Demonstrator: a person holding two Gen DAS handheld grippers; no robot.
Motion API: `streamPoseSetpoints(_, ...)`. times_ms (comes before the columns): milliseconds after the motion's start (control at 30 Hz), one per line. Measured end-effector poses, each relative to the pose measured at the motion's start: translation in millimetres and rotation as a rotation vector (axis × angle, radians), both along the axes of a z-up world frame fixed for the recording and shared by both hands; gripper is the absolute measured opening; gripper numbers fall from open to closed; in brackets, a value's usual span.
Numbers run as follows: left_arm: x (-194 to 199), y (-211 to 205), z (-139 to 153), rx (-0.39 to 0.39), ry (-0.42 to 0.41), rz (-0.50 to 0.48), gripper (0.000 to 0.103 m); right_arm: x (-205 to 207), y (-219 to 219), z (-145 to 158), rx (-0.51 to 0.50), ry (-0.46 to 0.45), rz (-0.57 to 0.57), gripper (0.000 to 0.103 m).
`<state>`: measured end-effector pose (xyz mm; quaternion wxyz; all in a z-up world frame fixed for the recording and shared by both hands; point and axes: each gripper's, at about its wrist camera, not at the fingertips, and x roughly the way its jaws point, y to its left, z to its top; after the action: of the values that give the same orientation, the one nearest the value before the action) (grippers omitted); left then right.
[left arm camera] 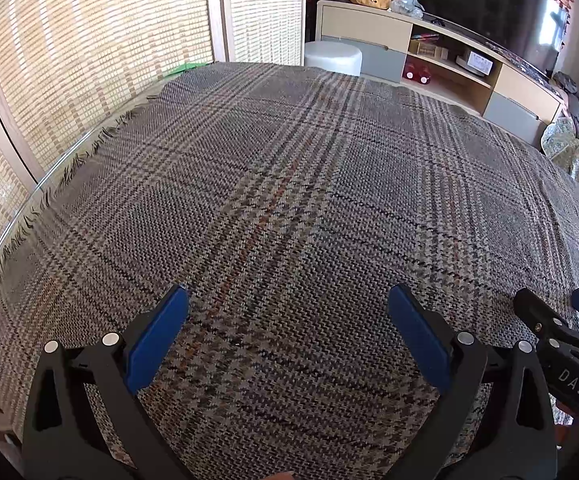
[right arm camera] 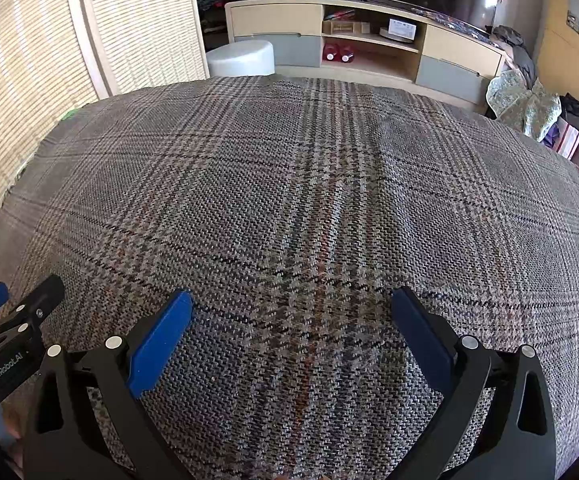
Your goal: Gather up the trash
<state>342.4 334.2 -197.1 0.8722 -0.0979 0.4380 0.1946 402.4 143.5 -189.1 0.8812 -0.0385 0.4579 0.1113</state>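
Hovering side by side over the near edge of the plaid cloth [left arm camera: 289, 200], my left gripper [left arm camera: 288, 322] and right gripper [right arm camera: 292, 326] both hang spread wide with nothing between their blue pads [left arm camera: 157, 336]. No trash shows anywhere on the cloth in either view, so I judge the collecting either finished or not begun; I cannot tell which. No bin or bag is visible either. Beyond the far edge stand a white stool [right arm camera: 241, 58] and a low TV cabinet [right arm camera: 369, 40]; woven blinds [left arm camera: 89, 60] run along the left edge, where something green [left arm camera: 183, 67] pokes out at the far left corner. Nothing blocks my reach.
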Motion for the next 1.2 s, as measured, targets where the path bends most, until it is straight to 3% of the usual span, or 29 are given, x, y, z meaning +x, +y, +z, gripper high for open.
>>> streamPoseSetpoints(1200, 2.1, -2.2, -3.4, 0.011, 0.018, -0.005, 0.096, -1.9, 2.3, -1.3, -0.002, 0.0, -0.004, 0.101)
